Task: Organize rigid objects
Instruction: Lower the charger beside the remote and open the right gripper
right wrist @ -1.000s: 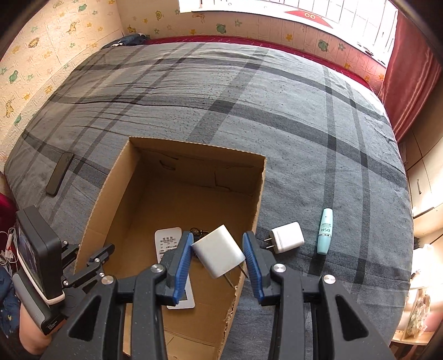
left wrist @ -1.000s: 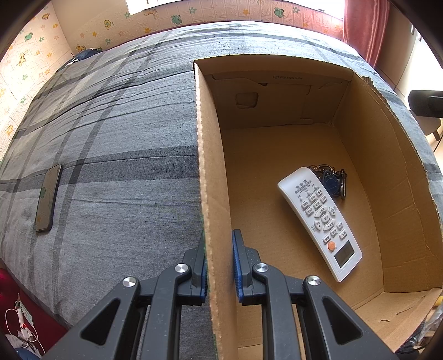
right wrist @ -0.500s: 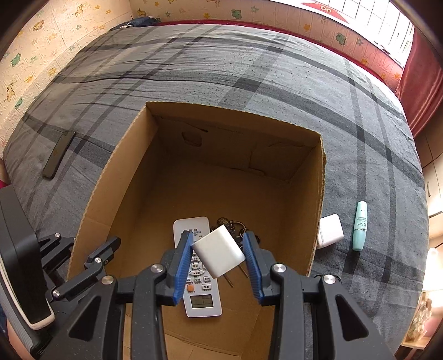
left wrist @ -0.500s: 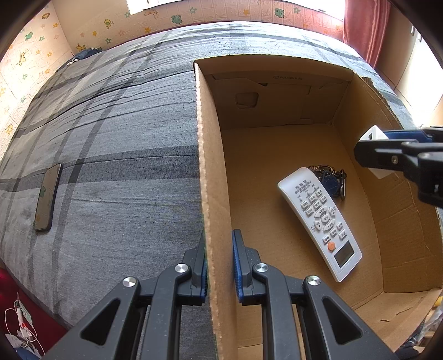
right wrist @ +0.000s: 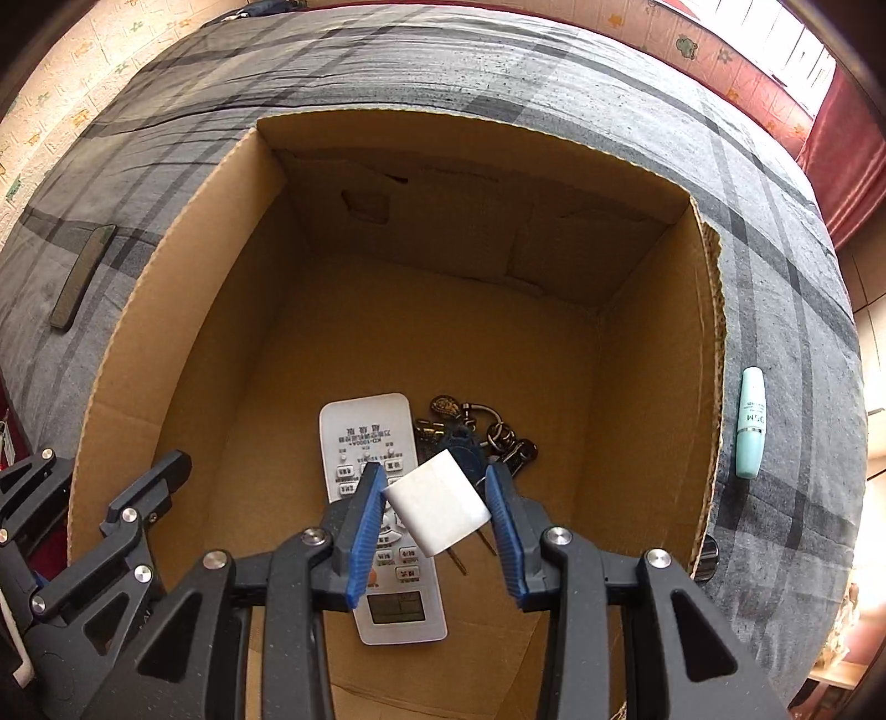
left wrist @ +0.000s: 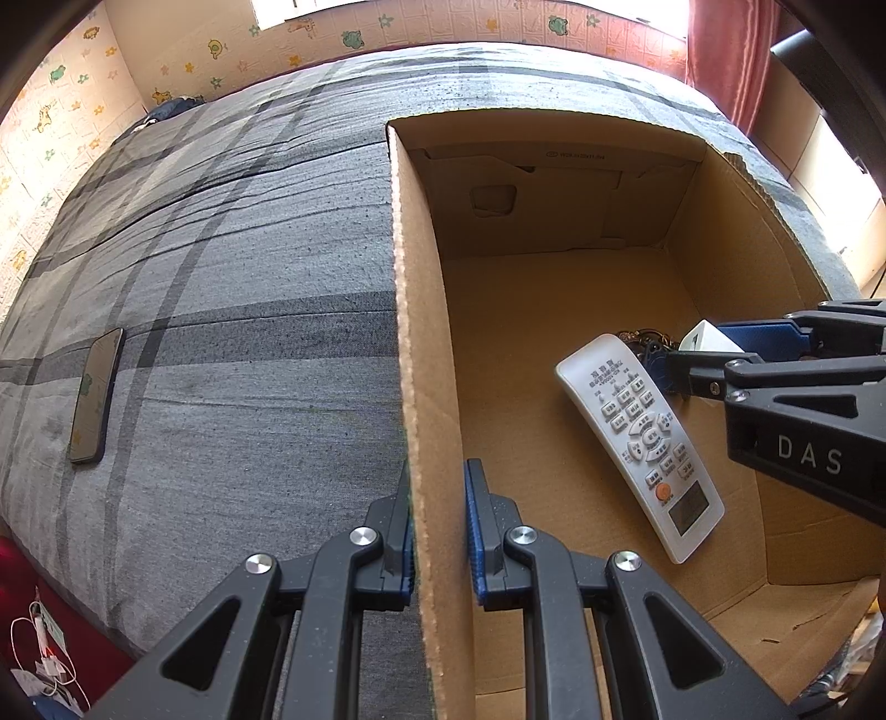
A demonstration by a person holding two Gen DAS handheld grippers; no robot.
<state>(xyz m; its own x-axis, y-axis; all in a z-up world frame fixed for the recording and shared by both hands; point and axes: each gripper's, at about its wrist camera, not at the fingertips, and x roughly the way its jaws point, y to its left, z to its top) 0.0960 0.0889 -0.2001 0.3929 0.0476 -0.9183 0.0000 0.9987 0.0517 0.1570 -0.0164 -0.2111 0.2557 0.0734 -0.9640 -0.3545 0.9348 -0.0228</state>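
An open cardboard box (right wrist: 183, 332) stands on the bed. My left gripper (left wrist: 438, 526) is shut on the box's left wall (left wrist: 426, 387). My right gripper (right wrist: 437, 509) is shut on a white charger plug (right wrist: 437, 507), held inside the box above a white remote (right wrist: 382, 609) and a bunch of keys (right wrist: 482, 432). In the left wrist view the right gripper (left wrist: 703, 354) enters from the right, with the charger (left wrist: 706, 338) over the remote (left wrist: 642, 437). A black phone (left wrist: 94, 393) lies on the bed left of the box; it also shows in the right wrist view (right wrist: 83, 277).
A mint green tube (right wrist: 750, 423) lies on the grey plaid bedcover (left wrist: 221, 277) right of the box. Red curtains (left wrist: 731, 50) hang at the far right. Cables (left wrist: 44, 659) lie on the floor by the bed's near left edge.
My right gripper has carried the charger from above the box's right rim down into the box, over the remote and keys. The left gripper has held still on the wall.
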